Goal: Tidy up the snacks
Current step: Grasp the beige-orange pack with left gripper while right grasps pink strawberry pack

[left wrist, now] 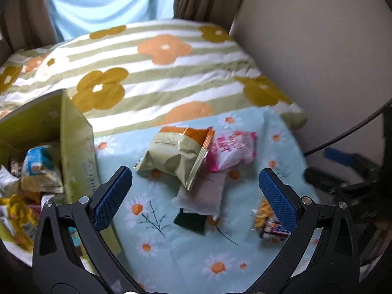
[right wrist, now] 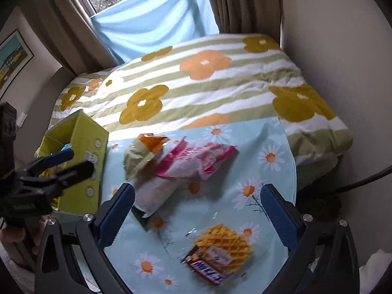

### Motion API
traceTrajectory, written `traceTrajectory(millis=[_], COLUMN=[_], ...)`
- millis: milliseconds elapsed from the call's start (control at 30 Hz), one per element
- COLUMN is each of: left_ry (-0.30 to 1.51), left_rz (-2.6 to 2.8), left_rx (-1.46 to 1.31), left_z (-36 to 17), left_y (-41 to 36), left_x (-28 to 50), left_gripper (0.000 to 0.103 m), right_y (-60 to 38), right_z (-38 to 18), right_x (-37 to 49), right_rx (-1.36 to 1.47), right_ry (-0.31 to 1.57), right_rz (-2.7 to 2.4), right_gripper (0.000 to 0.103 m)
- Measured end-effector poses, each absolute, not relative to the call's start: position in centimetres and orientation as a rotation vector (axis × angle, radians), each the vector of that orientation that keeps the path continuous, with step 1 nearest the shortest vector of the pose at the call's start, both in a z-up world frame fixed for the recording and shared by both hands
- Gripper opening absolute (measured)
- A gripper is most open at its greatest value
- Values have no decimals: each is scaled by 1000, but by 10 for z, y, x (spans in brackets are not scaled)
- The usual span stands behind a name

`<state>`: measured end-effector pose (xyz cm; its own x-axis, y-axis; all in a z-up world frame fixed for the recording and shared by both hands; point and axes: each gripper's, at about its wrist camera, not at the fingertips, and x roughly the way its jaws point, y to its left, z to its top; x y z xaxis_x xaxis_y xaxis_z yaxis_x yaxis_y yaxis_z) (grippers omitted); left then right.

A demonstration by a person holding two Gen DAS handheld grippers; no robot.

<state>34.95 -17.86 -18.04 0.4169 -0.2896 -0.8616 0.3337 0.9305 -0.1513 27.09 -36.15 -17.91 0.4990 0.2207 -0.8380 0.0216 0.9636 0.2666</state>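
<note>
Both the left gripper [left wrist: 194,191] and right gripper [right wrist: 197,208] gape wide, empty, above six snack packets [left wrist: 178,156] on the bench [left wrist: 171,257] (green box [left wrist: 76,142] beside).

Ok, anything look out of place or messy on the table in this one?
Yes. Loose snacks lie heaped outside the green box: the orange-topped bag overlaps the pink packet and a white packet. The waffle pack sits apart.

Green box [right wrist: 80,161] walled off the table's [right wrist: 274,132] left edge; snack pile [right wrist: 181,164] blocked centre; right side lay open around waffle pack [right wrist: 220,250].
</note>
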Motion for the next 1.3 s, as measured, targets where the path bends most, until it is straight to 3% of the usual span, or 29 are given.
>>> traceTrajectory(millis=[233,700,900,1033,1300], left_ry=[1183,1281,1312,1308,1300], left_rz=[-342,-366,-412,-420,-400], left_rx=[119,276,235,236,174], left_z=[-235,-291,-298,-297,-293], left_y=[-193,-209,-203,-199,-189], left_x=[386,433,439,441,444], left_gripper=[103,102,95,84,76], right_y=[-382,-376,-369,-365,-353], right_z=[-213,-279,-290,-296,-298], right_x=[300,352,362,365,371], right_rx=[354,529,537,552,517], right_ry=[1100,1209,1225,1234,1245], right_rz=[139,98,74,63,24], right_gripper=[102,102,102,102,102])
